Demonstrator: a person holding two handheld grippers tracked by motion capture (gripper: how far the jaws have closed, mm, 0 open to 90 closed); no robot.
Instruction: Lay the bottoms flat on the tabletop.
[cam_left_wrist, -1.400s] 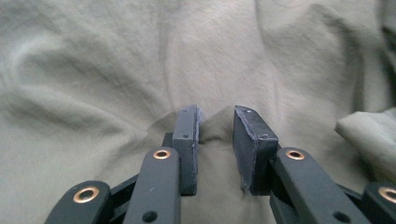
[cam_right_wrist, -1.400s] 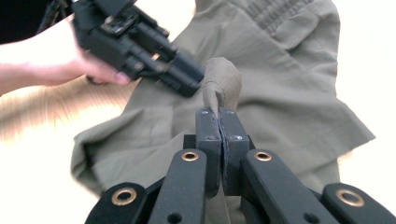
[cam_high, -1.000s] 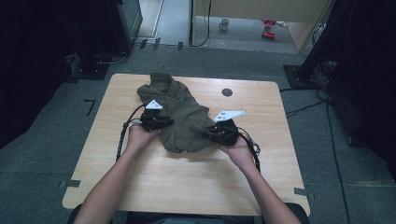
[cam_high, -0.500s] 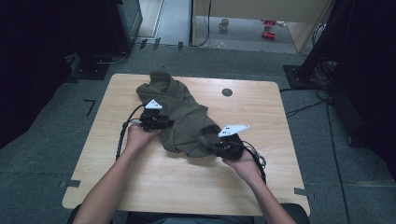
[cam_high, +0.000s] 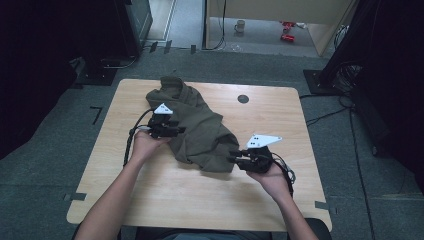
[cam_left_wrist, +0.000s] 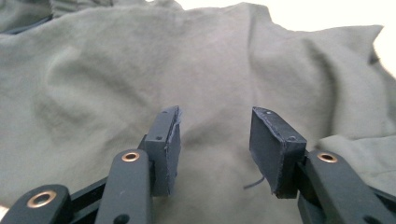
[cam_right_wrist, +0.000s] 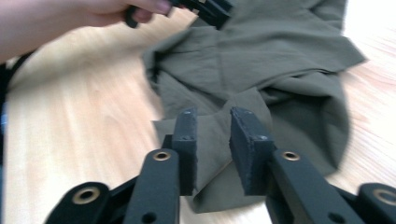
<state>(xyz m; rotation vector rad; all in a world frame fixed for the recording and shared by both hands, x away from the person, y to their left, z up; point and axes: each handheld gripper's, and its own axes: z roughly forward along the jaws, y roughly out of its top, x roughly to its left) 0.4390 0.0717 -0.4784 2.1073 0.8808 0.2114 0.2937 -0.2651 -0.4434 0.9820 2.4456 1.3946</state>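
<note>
An olive-green garment (cam_high: 200, 127) lies crumpled across the wooden table (cam_high: 200, 200), running from the far left toward the near right. My left gripper (cam_high: 181, 131) rests at its left side, jaws open over the cloth (cam_left_wrist: 215, 84) with nothing pinched between them. My right gripper (cam_high: 234, 158) is at the garment's near right corner. Its jaws stand close together with a fold of the cloth (cam_right_wrist: 213, 135) between them. The other hand (cam_right_wrist: 70, 18) and its gripper appear at the top of the right gripper view.
A small dark round hole (cam_high: 243, 99) marks the table's far right part. Bare wood lies in front of the garment and along the right side. Cables (cam_high: 131, 142) trail from both grippers. Dark equipment stands on the floor around the table.
My right gripper moved toward the near right, and the garment's corner stretched out with it. The left gripper stayed in place on the cloth.
</note>
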